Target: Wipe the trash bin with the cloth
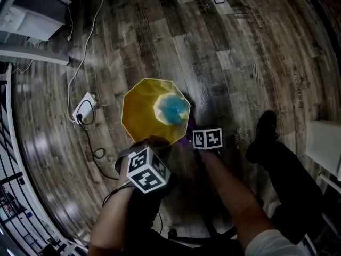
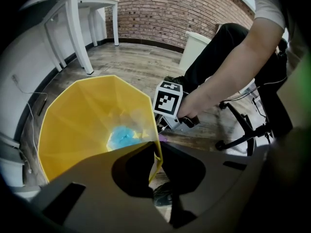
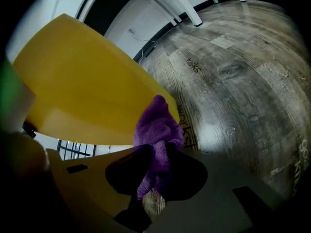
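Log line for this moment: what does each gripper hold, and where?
left gripper: shut on trash bin rim | right gripper: shut on cloth | cloth: at bin's outer wall

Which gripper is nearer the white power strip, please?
Left: left gripper grips the bin rim nearer the power strip; right gripper holds the cloth at the bin's far side.

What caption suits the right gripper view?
Right claw holds a purple cloth beside the outer wall of the yellow trash bin, wood floor beyond.

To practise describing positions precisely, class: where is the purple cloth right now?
The right gripper view shows the purple cloth clamped in the right gripper, its bunched end at the outer wall of the yellow trash bin.
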Motion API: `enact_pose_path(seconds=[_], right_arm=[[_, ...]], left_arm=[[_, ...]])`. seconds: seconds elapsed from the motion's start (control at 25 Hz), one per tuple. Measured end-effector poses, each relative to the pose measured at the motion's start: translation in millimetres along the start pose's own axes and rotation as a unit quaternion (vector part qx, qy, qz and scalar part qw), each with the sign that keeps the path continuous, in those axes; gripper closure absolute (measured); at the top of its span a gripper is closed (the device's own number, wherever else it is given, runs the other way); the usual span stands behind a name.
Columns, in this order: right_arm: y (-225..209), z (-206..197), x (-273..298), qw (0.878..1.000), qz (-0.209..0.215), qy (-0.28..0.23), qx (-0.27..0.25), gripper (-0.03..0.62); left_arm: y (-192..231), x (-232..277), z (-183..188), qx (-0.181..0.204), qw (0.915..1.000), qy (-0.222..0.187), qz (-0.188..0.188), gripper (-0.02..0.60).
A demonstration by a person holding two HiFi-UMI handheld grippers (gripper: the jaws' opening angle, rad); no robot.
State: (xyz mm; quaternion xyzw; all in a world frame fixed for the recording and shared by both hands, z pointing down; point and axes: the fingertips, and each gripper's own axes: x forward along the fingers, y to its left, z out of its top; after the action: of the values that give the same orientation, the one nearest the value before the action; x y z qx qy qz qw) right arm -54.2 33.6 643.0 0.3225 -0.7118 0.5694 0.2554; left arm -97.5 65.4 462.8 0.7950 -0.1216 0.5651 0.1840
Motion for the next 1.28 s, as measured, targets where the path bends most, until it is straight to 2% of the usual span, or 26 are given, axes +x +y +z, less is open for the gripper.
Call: enact_pose_path(seconds=[0.32,0.64,0.8,0.96,1.28], right_arm=[[-22.2,3.8,15.1,1.000,-0.028,0.007,-0.012,0.505],[-46.0,4.0,40.5,0.997,-0.062,0.019,-0.034,0.505],[-48.3,3.9,43.8,0.997,-0.064,0.020,-0.040,0.505],[-47.2,8.4,27.3,0.997,-0.069,0.012,-0.042,0.505],[-33.4,13.0,-39.3,0.998,-0.055,-0.033,-0.002,0.505]], left_arm=[[-1.7,1.3,8.8,-0.036,0.9993,-0.005,-0.002,0.548],[-1.4,2.7,16.1,-0.052,0.9985,-0.015,0.002,0.548],[-1.0,3.2,18.5,-0.067,0.9976,-0.020,-0.001,0.548],[-2.5,6.3,20.8,-0.090,0.9954,-0.030,-0.006,0.548],[-2.6,9.4,38.9,-0.105,0.9931,-0.050,-0.007,0.548]])
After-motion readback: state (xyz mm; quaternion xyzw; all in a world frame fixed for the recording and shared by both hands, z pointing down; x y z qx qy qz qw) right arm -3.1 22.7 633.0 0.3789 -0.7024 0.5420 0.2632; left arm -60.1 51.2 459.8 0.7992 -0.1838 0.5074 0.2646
